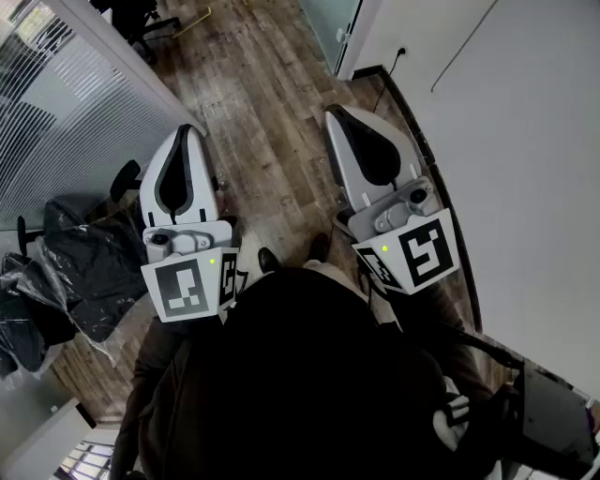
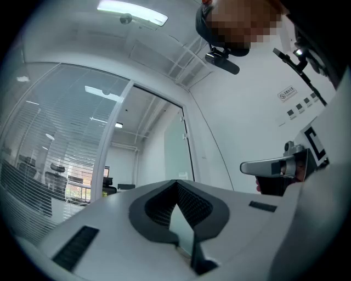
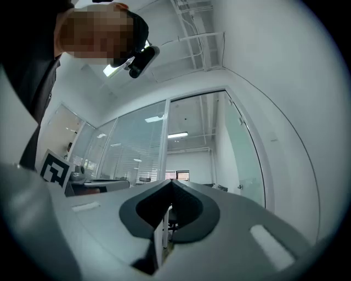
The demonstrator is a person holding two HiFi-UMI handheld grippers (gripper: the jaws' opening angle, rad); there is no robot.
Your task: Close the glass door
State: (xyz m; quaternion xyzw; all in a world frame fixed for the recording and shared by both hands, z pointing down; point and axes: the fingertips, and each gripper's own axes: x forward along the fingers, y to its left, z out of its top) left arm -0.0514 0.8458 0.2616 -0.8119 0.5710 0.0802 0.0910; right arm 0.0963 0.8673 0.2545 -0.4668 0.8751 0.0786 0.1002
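Left gripper [image 1: 187, 131]: jaws pressed together at the tips, nothing between them. Right gripper [image 1: 330, 112]: likewise closed and empty. Both held out in front, side by side, tilted a little upward, touching nothing.

Glass door [image 1: 330, 21] ahead at the far end of the corridor, standing open near the right-hand wall, well apart from both grippers.

Step in hand, as judged: the approach. Walk forward down the middle of the wooden floor [image 1: 267, 122]. With jaws shut, better to push than to grip. Lay the flat side of one closed gripper against the door's free edge, not the middle of the pane, and press steadily until flush with the frame. Probably simpler with the right gripper, on the door's side. No hard shove: glass likely heavy, slow to start, then prone to swing and bang.

Around: glass partition with blinds [image 1: 75, 103] along the left; chairs wrapped in plastic [image 1: 84, 272] bunched at its foot, close beside the walking line. White wall [image 1: 525, 141] near on the right. Black office chair [image 1: 141, 23] further along on the left. Shoes [image 1: 269, 260] just below the grippers.
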